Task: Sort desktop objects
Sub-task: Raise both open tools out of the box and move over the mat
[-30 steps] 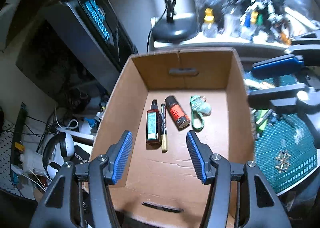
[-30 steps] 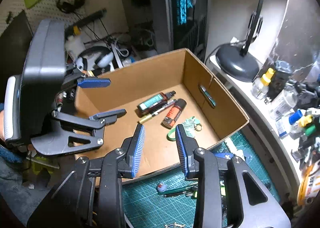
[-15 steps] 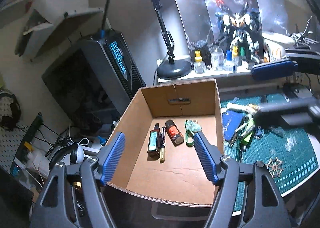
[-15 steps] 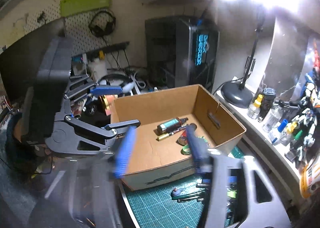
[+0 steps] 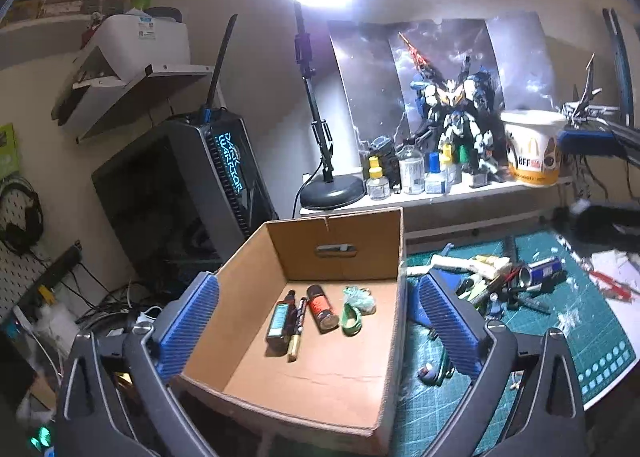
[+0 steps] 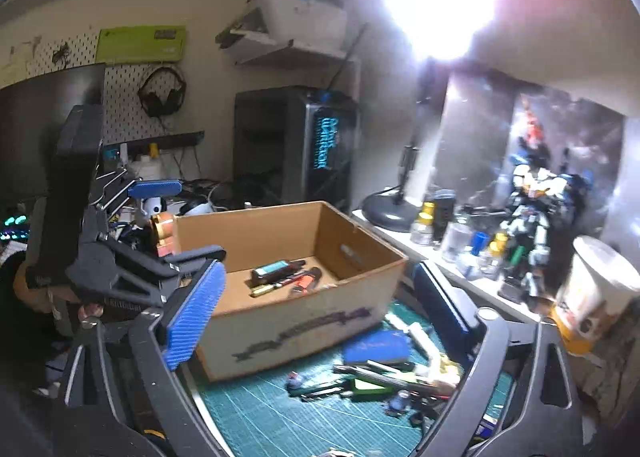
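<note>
- Left gripper (image 5: 318, 321): jaws spread wide, having just been opening; nothing is gripped between the blue ribbed pads (image 5: 188, 327); it hangs over the near edge of the cardboard box (image 5: 390, 341), pointing slightly down into it
- Right gripper (image 6: 320, 309): jaws likewise wide apart after just opening, holding nothing; its picture is blurred; it sits in front of the box's printed side, above the green cutting mat (image 6: 256, 413)
- Inside the box, lying side by side on the floor toward the far wall: a dark bottle with a teal label (image 5: 279, 321); a gold-tipped marker (image 5: 297, 331) touching it; a black spray can with a red label (image 5: 321, 307); a green carabiner with a pale tassel (image 5: 354, 311)
- Still on the mat, just right of the box: a loose heap of pens, tools, a blue-and-silver can (image 5: 542, 271) and a flat blue block (image 6: 376, 347)
- Behind, on a white ledge: a desk lamp's round base (image 5: 332, 193); small paint bottles (image 5: 412, 173); a robot model figure (image 5: 460, 129); a paper bucket (image 5: 532, 149)
</note>
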{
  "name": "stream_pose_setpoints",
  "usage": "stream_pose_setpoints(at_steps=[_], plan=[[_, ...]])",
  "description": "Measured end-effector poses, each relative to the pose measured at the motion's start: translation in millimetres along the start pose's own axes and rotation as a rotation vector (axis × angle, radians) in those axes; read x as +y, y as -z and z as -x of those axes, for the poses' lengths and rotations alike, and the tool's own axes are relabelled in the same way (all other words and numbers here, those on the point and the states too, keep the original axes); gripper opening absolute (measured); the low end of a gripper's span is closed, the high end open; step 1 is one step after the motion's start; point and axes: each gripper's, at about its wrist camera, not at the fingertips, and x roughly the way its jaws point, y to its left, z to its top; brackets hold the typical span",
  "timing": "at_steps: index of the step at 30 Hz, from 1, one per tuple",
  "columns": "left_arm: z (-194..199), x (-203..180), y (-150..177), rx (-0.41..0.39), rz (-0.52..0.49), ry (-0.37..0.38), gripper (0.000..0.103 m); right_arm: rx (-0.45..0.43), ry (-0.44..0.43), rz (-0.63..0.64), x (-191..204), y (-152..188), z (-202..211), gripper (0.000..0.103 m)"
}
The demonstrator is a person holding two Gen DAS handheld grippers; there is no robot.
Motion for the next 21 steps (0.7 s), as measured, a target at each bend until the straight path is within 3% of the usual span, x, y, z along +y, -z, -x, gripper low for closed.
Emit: stream_pose_setpoints(at_steps=[2, 6, 9, 14, 18, 21], plan=[[-2, -6, 5, -0.018, 0.000, -0.013, 0.103, -0.026, 0.011, -0.022, -9, 14, 13, 0.103], [-8, -22, 11, 0.003, 0.002, 0.039, 0.103, -0.005, 0.023, -0.114, -32, 42, 27, 0.103], [0, -42, 19, -0.052, -0.011, 0.069, 0.103, 0.023, 0.059, -0.177, -50, 62, 37, 0.103], [22, -78, 51, -0.142, 0.004, 0.251, 0.103, 0.062, 0.108, -0.245, -63, 96, 58, 0.103], [18, -95, 70, -0.101, 0.049, 0.362, 0.103, 0.116, 0.169, -0.261, -58, 125, 72, 0.103], [4, -112, 88, -0.046, 0.049, 0.398, 0.103, 0.150, 0.187, -0.279, -53, 147, 78, 0.102]])
